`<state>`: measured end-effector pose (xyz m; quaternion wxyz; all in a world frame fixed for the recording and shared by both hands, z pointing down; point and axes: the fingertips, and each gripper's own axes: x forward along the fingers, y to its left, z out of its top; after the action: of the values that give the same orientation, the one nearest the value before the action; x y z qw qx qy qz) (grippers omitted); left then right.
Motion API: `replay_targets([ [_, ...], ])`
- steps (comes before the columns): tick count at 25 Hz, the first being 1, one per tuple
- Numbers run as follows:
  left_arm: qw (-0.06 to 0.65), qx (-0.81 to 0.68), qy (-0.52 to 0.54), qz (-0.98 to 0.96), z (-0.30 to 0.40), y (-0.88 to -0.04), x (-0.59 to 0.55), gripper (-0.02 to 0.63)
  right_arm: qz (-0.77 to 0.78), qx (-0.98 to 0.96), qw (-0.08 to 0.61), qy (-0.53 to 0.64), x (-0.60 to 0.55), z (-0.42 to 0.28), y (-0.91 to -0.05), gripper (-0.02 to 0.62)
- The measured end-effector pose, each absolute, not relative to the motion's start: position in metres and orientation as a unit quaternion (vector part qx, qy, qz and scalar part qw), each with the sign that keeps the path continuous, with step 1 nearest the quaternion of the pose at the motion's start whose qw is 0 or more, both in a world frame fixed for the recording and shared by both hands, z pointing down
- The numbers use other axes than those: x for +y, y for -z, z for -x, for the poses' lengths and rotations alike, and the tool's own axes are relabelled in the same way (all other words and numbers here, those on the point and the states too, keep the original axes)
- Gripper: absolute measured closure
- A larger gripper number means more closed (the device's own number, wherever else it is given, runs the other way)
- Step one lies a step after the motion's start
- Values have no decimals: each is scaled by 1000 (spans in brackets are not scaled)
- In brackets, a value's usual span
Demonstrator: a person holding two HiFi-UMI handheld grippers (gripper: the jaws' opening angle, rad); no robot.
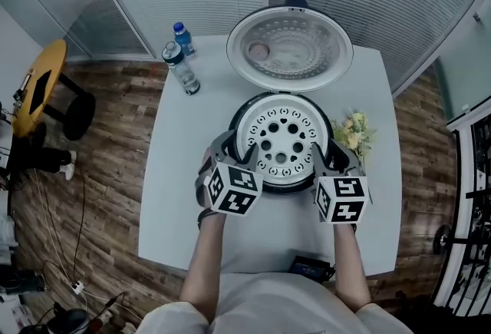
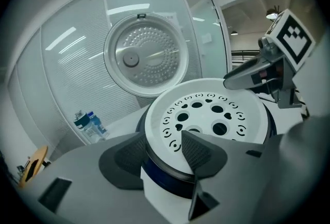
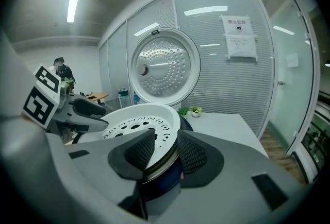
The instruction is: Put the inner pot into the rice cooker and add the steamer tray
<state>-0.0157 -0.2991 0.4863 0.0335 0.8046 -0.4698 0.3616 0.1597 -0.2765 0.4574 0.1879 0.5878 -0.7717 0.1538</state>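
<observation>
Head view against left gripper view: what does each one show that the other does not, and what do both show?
Only the head view shows the flowers right of the rice cooker, a dark object at the near edge of the table, and the wooden floor. Only the left gripper view shows the cooker's dark blue side under the rim of the steamer tray, and a ceiling lamp. Both show the tray seated in the cooker, the open lid, two bottles and the right gripper.
</observation>
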Motion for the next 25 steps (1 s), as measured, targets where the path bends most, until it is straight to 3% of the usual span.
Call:
replay_targets([
  [16, 23, -470, -375, -799, 12, -488, -298, 383, -575, -772, 249, -110, -275, -157, -461, 431],
  [25, 50, -482, -349, -802, 19, -484, -289, 380, -576, -782, 188, -143, -264, -164, -449, 431],
])
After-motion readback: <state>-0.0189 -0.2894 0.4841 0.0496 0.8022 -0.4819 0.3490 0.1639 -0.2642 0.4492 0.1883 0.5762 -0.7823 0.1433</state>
